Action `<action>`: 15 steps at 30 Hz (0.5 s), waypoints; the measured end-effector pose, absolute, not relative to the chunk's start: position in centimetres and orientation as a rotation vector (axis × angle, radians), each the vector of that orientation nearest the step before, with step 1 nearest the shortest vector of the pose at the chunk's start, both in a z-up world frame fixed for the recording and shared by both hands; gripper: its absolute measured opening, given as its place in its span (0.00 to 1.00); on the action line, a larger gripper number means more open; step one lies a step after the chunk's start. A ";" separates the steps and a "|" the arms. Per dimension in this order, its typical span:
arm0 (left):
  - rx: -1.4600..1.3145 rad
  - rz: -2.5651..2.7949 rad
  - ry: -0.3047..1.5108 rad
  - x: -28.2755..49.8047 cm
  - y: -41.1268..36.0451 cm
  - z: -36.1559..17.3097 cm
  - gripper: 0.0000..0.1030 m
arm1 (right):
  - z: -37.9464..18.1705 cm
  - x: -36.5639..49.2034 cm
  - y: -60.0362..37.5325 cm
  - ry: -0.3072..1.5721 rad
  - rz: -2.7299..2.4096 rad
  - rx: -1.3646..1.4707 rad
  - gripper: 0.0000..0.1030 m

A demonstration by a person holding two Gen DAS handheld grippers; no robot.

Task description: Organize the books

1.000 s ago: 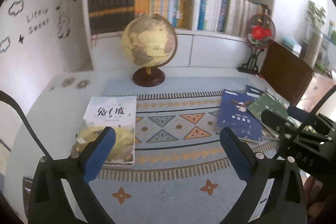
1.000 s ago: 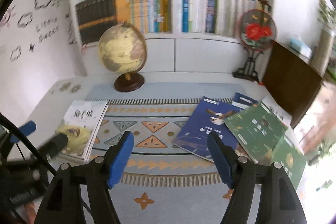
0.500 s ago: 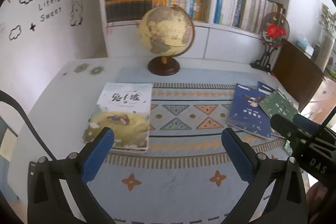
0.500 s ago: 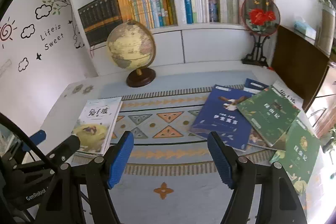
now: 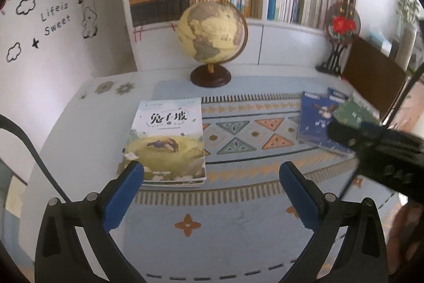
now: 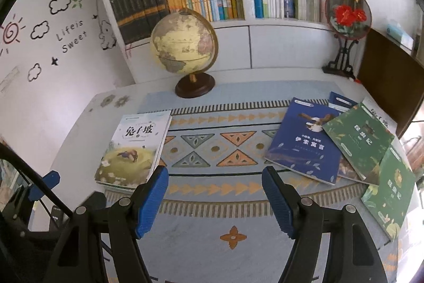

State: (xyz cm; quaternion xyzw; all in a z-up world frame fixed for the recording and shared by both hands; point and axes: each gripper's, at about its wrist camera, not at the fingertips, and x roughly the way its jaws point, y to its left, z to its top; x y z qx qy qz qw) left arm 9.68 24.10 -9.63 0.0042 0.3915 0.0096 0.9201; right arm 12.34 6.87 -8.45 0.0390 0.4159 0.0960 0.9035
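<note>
The left hand-held gripper [image 5: 211, 174] hangs with its blue pads spread wide and nothing between them, its left fingertip overlapping the near edge of the pale illustrated book [image 5: 166, 139] in the wrist view. The right hand-held gripper [image 6: 215, 186], jaws likewise apart and empty, points at the patterned mat [image 6: 212, 150] between that book and the fanned pile on the right. Both tools appear to be at the approach stage of tidying, with no volume yet gripped. The next move likely calls for one gripper to drop to a book's free edge and close on it, which may be awkward since every cover lies flat on the table [image 6: 79, 139].

The pale book, a soft-cover showing a meadow scene, sits squarely at the mat's left edge, well apart from the others. On the right, a dark blue book [image 6: 304, 145] lies askew, overlapped by a green book [image 6: 357, 137], with a second green book [image 6: 389, 190] nearest the table's edge. A globe [image 6: 182, 44] stands behind, before the filled bookshelf [image 6: 238, 25].
</note>
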 end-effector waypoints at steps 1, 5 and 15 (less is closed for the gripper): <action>-0.001 0.013 0.815 10.1 24.2 -9.8 0.99 | -8.4 12.4 6.9 0.859 0.191 0.077 0.69; -0.039 -0.038 0.838 11.5 24.4 -10.4 0.99 | -8.3 12.7 6.9 0.855 0.126 0.040 0.69; -0.030 -0.352 1.014 16.2 20.1 -15.2 0.91 | -10.9 11.0 1.0 0.939 -0.051 0.078 0.69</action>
